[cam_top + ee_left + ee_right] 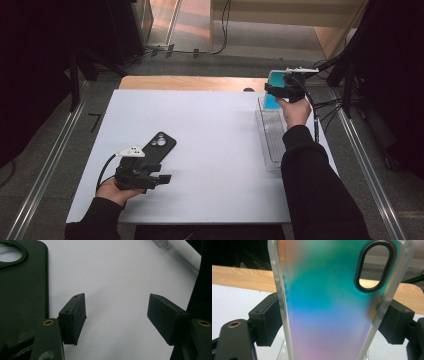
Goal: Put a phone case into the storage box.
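Clamping iridescent phone case in right gripper jaws, bottom cropped, left gripper jaws apart, empty

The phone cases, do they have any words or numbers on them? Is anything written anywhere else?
No text can be read anywhere.
The iridescent phone case held by the right gripper: no words, only colours and a camera hole.
The black phone case beside the left gripper: plain, no print visible.
The clear tray and white table: no labels.
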The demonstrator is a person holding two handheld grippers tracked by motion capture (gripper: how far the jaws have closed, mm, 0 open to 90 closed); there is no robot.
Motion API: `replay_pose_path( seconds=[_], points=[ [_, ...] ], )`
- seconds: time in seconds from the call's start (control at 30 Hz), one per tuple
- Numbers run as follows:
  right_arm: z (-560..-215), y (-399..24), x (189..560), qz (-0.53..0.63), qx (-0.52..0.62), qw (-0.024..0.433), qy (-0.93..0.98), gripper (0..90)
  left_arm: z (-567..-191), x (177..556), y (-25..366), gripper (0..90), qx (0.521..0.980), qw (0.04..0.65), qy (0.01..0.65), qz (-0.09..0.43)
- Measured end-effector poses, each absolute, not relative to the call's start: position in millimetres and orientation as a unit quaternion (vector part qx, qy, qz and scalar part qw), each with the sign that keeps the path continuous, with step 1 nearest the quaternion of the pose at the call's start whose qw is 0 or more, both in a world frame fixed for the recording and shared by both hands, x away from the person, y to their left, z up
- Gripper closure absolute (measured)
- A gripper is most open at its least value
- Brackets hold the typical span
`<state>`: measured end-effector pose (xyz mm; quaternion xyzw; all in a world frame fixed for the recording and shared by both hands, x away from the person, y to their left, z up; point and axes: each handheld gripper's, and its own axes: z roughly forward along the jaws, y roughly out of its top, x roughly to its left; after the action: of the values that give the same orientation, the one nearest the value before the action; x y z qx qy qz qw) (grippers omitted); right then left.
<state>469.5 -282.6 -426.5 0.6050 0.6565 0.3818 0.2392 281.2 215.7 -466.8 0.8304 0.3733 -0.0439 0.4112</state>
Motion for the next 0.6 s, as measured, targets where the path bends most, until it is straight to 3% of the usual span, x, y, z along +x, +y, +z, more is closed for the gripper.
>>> replay_pose_path(
  seconds=[0.6],
  points=[
    [-457.0, -270.6, 480.2, 0.345, 0.618, 0.232, 0.668, 14.6, -466.8, 281.0, 215.6, 31.6, 0.831, 0.413, 0.371, -0.047]
  ],
)
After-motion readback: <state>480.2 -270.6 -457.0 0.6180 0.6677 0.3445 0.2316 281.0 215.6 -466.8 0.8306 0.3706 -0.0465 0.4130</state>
